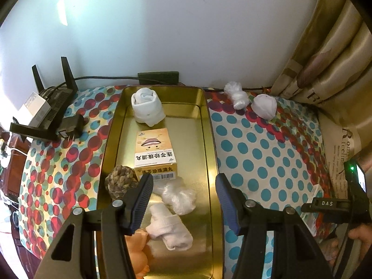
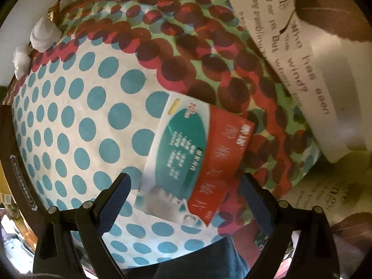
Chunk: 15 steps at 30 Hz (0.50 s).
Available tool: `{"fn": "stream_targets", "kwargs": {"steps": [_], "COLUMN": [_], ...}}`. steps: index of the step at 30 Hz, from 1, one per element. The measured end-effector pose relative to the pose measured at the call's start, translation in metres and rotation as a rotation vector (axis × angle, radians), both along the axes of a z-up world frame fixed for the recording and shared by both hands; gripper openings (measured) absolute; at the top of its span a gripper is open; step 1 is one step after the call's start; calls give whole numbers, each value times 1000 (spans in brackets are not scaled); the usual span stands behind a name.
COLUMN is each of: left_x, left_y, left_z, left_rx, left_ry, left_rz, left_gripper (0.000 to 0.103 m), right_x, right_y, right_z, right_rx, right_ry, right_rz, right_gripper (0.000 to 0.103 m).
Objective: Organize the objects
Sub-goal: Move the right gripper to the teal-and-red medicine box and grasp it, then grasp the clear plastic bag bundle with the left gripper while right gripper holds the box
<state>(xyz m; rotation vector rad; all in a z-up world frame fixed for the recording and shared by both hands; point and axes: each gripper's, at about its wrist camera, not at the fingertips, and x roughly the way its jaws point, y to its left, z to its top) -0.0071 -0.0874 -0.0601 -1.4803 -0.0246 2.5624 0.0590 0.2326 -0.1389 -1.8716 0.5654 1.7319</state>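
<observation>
Where the polka-dot cloth [image 1: 267, 153] covers the table, a gold tin tray [image 1: 210, 139] holds: rolled white sock [image 1: 147, 109], yellow medicine box [image 1: 154, 153], woven ball [image 1: 121, 181], clear plastic bundle [image 1: 179, 197], second white roll [image 1: 169, 230], and an orange item [image 1: 137, 251], only partly seen, possibly a toy. Left gripper [image 1: 184, 204] hangs above the tray, jaws apart, nothing between them. Right gripper [image 2: 183, 204] points down over a flat red, teal and white packet [image 2: 193, 160] on the cloth, jaws wide, straddling its near end without touching. Two white bundles [image 1: 251, 101] lie beyond the tray.
</observation>
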Motion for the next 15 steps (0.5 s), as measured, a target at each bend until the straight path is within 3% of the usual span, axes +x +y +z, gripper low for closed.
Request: {"fn": "stream_targets", "kwargs": {"steps": [5, 7, 15], "left_x": [0, 0, -7], "left_y": [-4, -6, 6], "left_z": [0, -1, -2], "left_rx": [-7, -8, -4], "left_ry": [-1, -4, -14], "left_rz": [8, 16, 5], "left_gripper": [57, 57, 57], "right_x": [-2, -1, 2], "right_y": [-6, -9, -8], "right_z": [-5, -7, -2], "right_rx": [28, 31, 14], "right_ry": [10, 10, 81], "right_rz": [19, 37, 106], "right_gripper": [91, 77, 75]}}
